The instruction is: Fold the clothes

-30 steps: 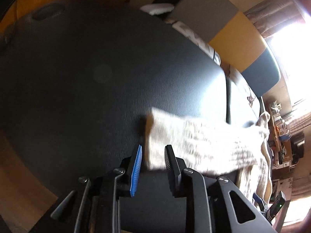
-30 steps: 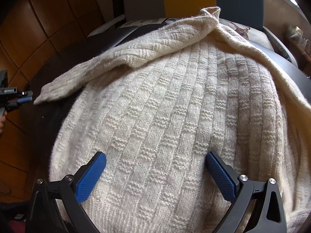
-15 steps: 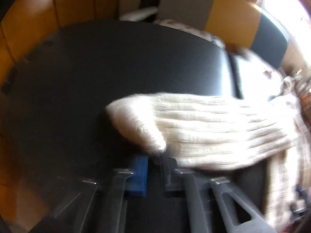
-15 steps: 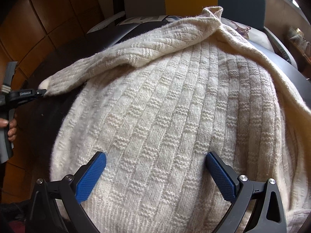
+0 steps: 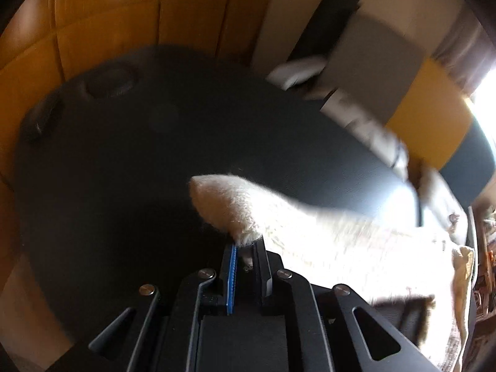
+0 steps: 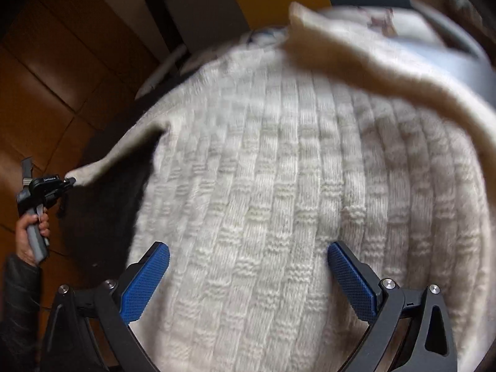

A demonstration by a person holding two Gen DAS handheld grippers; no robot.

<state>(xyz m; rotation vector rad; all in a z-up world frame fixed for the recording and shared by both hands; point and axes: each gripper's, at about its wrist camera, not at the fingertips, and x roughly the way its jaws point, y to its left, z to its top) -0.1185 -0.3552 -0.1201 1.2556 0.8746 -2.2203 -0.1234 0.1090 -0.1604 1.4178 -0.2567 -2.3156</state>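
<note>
Left wrist view: the left gripper (image 5: 246, 249) has its fingers clamped on the cuff of the cream knitted sweater's sleeve (image 5: 229, 204), lifted above the dark round table (image 5: 124, 161).

Right wrist view: the right gripper (image 6: 248, 274) has its fingers spread wide, empty, over the cream knitted sweater (image 6: 279, 186) spread on the table.

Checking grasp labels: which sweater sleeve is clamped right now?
The left sleeve, pinched at its cuff by the left hand-held gripper; the other sleeve lies free.
</note>
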